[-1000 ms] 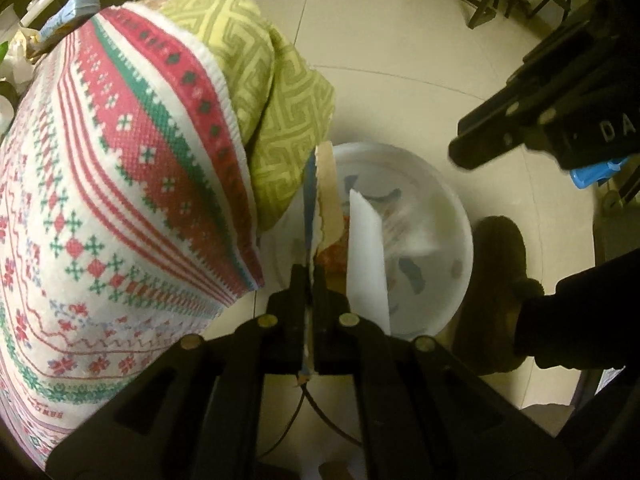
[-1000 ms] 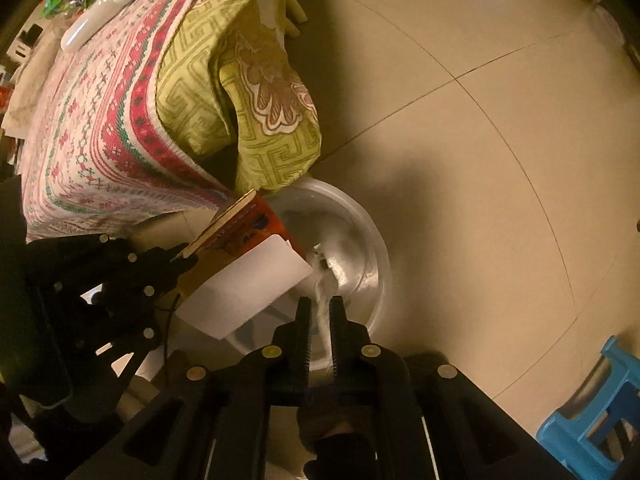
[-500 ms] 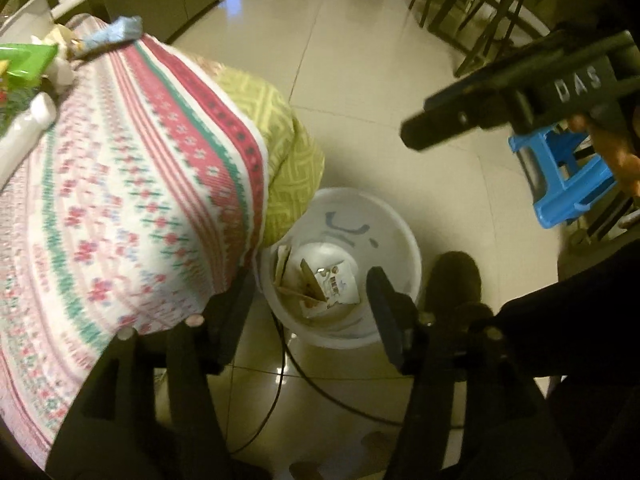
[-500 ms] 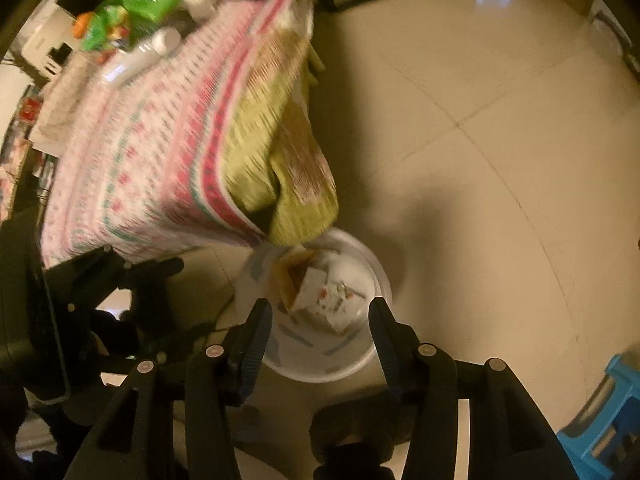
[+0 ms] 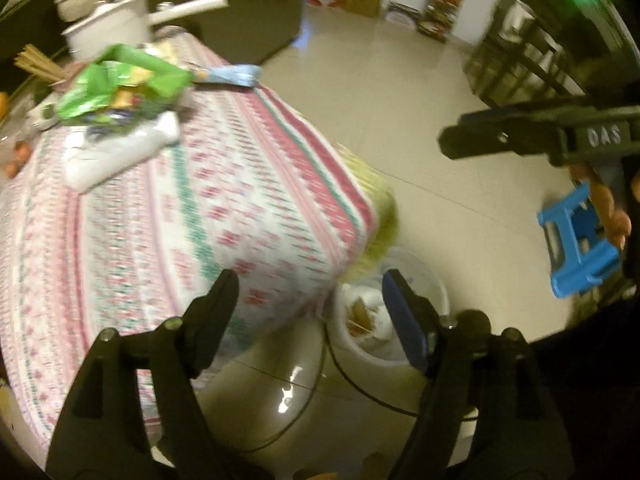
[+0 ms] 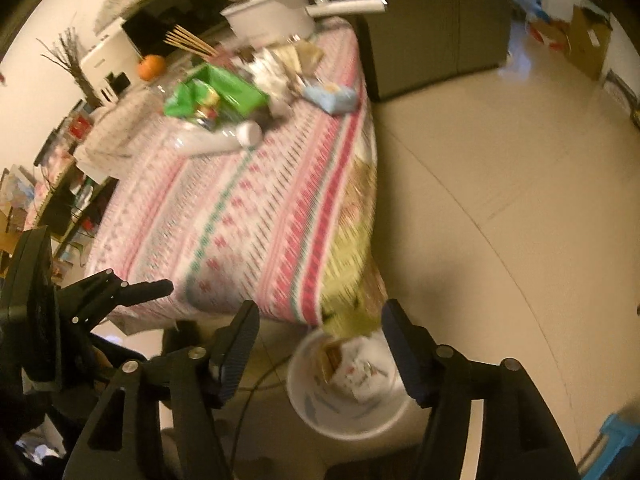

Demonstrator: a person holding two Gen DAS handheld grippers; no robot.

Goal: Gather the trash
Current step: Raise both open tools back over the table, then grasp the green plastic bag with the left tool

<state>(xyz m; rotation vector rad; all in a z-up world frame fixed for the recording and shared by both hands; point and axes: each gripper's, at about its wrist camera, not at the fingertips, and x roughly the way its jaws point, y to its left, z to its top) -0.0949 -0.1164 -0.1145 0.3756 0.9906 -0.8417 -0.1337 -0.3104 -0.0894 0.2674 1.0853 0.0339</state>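
Observation:
A white bin [image 6: 344,420] stands on the floor by the table corner, with paper and card scraps [image 6: 352,368] inside; it also shows in the left wrist view [image 5: 368,352]. My left gripper [image 5: 308,292] is open and empty above the table edge. My right gripper [image 6: 320,324] is open and empty above the bin. On the patterned tablecloth [image 5: 240,200] lie a green wrapper [image 5: 120,84], a white tube [image 5: 120,152] and a light blue packet [image 5: 236,74]. The right gripper's finger shows in the left wrist view [image 5: 500,140].
A white saucepan [image 6: 276,12] stands at the table's far end, with an orange [image 6: 151,67] and wooden sticks beside it. A blue stool [image 5: 576,240] stands on the tiled floor at right. A cable [image 5: 328,392] runs across the floor near the bin.
Both grippers were shut on scraps over the bin, then opened and dropped them in. Since then both have risen and tilted up toward the tabletop.

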